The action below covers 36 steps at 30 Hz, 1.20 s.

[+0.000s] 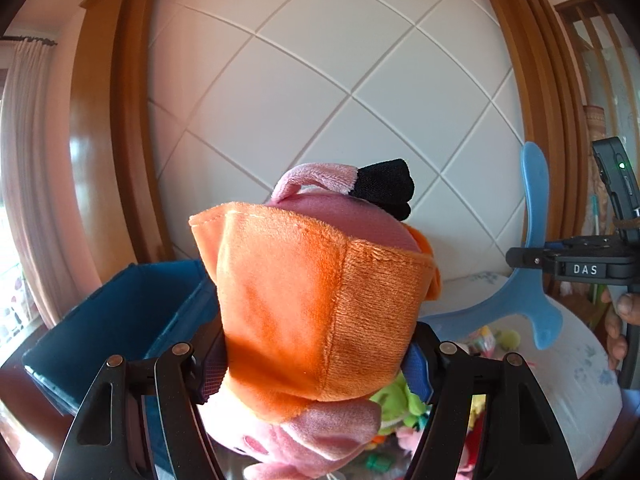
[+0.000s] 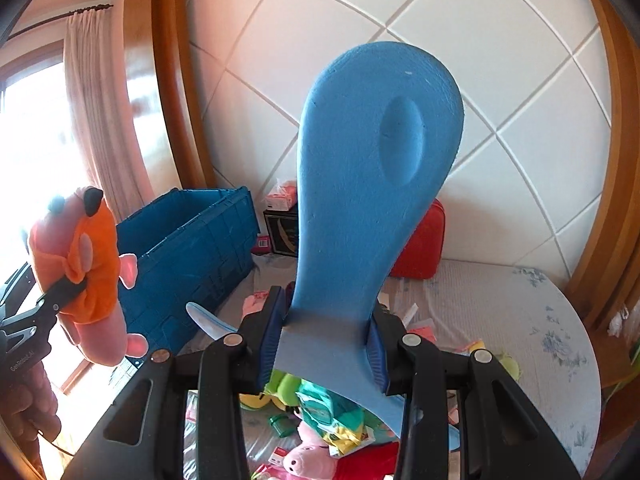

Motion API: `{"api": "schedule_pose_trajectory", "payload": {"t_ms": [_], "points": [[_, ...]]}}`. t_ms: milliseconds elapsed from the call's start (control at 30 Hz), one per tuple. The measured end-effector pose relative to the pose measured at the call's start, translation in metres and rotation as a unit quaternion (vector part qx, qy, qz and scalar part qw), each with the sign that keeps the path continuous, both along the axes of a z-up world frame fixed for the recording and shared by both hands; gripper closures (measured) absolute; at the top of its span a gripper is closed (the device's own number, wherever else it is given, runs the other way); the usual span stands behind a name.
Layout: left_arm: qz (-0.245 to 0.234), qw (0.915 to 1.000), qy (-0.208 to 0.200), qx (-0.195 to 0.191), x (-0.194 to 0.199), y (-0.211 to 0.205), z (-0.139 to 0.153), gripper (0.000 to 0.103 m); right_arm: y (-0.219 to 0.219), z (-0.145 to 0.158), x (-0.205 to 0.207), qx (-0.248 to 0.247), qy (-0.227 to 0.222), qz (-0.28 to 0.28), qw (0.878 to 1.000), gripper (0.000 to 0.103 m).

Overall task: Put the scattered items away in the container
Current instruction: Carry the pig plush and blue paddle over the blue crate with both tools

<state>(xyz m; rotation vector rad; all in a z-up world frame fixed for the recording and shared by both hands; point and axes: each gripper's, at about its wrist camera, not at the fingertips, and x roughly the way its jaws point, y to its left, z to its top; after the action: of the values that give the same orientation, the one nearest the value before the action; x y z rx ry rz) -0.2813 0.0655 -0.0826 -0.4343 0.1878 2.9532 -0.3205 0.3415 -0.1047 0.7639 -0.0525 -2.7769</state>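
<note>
Plush fabric fills the left wrist view: the left gripper (image 1: 316,364) is pinching an orange and pink plush toy (image 1: 312,312) by its soft body, and the blue pads press into the fabric on both sides. The right gripper (image 2: 326,344) is clamped on a flat blue foam plane (image 2: 360,184) near its narrow part, with the wide end standing up above the jaws. Both things are held in the air above the bed (image 2: 500,312). The blue crate (image 2: 192,248) stands open at the far left of the bed, well apart from the plane and nearer to the plush toy.

Some risks I see. The plush is soft and its weight hangs below the pads, so it may slip out before the crate is reached. The plane is long and held near one end, so it can turn in the pads, or its wide end can hit the crate wall. The two hands go to one opening and may collide there. More toys (image 2: 320,420) lie on the near part of the bed.
</note>
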Motion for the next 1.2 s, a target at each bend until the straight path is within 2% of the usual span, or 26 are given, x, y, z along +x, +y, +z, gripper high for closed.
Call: {"api": "schedule_pose_trajectory", "payload": {"t_ms": [367, 567, 733, 1000, 1200], "points": [[0.025, 0.9992, 0.029, 0.003, -0.029, -0.164, 0.023, 0.032, -0.161, 0.009, -0.031, 0.01, 0.018, 0.031, 0.999, 0.066], [0.052, 0.9983, 0.025, 0.009, -0.052, -0.257, 0.019, 0.032, -0.258, 0.015, -0.063, 0.004, 0.018, 0.055, 0.998, 0.066], [0.07, 0.9973, 0.021, 0.01, -0.059, -0.316, 0.012, 0.032, -0.337, 0.021, -0.086, -0.005, 0.013, 0.085, 0.996, 0.066], [0.092, 0.9955, 0.021, 0.014, -0.079, -0.363, 0.002, 0.032, -0.42, 0.043, -0.121, 0.006, 0.03, 0.11, 0.993, 0.066], [0.106, 0.994, 0.022, 0.013, -0.089, -0.385, 0.003, 0.032, -0.458, 0.047, -0.144, 0.012, 0.031, 0.121, 0.992, 0.066]]}}
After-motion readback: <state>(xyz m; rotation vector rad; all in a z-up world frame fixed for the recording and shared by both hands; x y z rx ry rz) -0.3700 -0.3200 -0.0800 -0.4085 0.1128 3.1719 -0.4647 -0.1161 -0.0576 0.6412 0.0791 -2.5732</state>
